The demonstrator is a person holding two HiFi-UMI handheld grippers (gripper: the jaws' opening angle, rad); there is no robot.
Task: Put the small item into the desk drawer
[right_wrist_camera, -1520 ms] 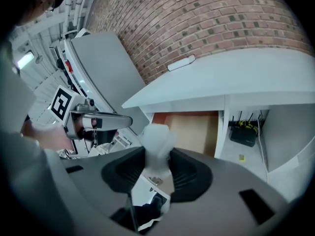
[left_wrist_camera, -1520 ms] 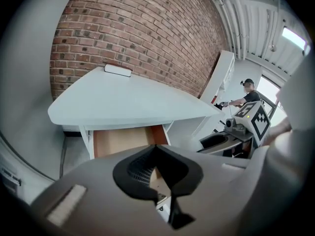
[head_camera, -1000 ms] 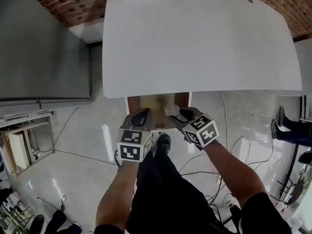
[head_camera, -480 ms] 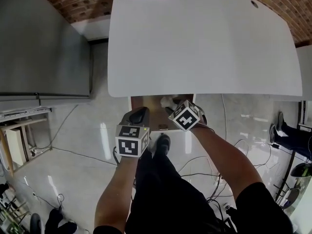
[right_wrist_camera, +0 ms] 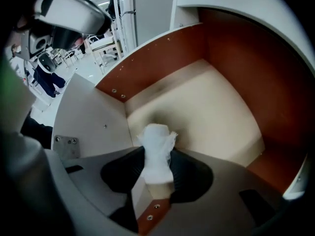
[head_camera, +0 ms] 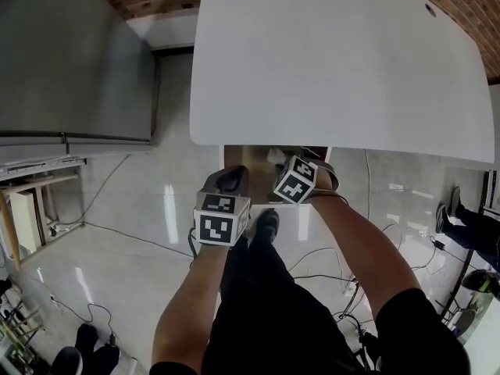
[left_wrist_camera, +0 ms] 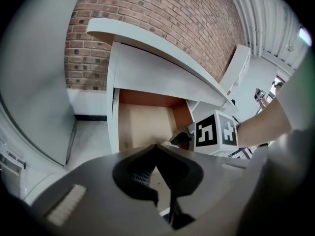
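Under the front edge of the white desk point(head_camera: 336, 61) the wooden drawer point(head_camera: 251, 156) stands pulled out. My right gripper point(head_camera: 283, 164) reaches into it from the right, shut on a small white gauze-like roll point(head_camera: 275, 156). In the right gripper view the roll point(right_wrist_camera: 156, 149) sticks up between the jaws of the right gripper point(right_wrist_camera: 156, 165), above the drawer's pale bottom point(right_wrist_camera: 216, 107). My left gripper point(head_camera: 226, 180) hovers at the drawer's front left with its jaws closed and nothing between them. In the left gripper view the left gripper point(left_wrist_camera: 157, 149) faces the open drawer point(left_wrist_camera: 142, 124).
A tall grey cabinet point(head_camera: 70, 61) stands to the left of the desk. Cables point(head_camera: 328, 264) lie on the tiled floor below the drawer. My own shoe point(head_camera: 266, 225) is just in front of it. Another person's feet point(head_camera: 461, 209) are at the right edge. A brick wall point(left_wrist_camera: 162, 18) backs the desk.
My right gripper has swung forward and tipped down into the open drawer, carrying the white roll. The left gripper has stayed at the drawer's front.
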